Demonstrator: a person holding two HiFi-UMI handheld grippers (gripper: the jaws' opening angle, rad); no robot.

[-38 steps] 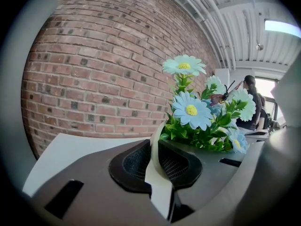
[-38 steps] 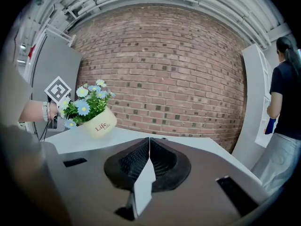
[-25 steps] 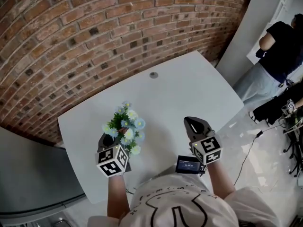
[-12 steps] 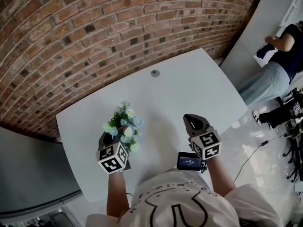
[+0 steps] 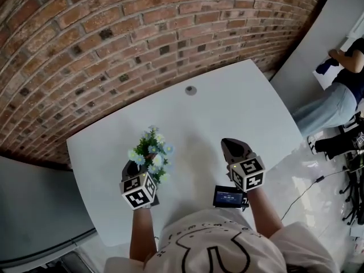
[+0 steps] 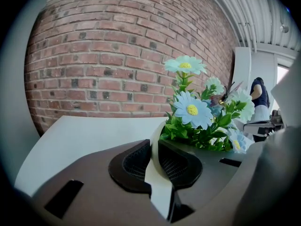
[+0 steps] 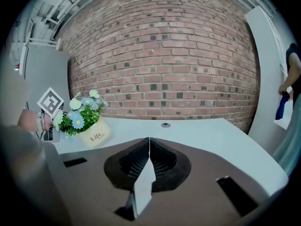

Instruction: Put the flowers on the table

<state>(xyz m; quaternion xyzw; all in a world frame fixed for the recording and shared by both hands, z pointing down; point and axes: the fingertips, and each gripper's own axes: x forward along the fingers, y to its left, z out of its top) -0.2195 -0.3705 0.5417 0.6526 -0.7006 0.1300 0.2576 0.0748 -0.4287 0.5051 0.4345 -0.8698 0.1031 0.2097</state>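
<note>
A small bunch of blue and white artificial flowers (image 5: 151,152) stands in a cream pot (image 7: 95,134) printed "Life". My left gripper (image 5: 134,169) is shut on the pot's rim (image 6: 155,147), and the blooms (image 6: 193,109) rise just right of the jaws. In the right gripper view the pot leans over the white table's (image 5: 227,107) left part; whether it rests on the top I cannot tell. My right gripper (image 5: 232,145) hovers over the table's near right side, its jaws (image 7: 149,142) shut with nothing between them.
A brick wall (image 5: 114,33) runs behind the table. A round grey grommet (image 5: 190,90) sits near the table's far edge. A person (image 5: 341,90) stands at the far right by a white wall. Cables (image 5: 307,186) lie on the floor at the right.
The left gripper and the flowers have barely shifted over the table. The right gripper holds its place. The person at the right has moved toward the frame's edge.
</note>
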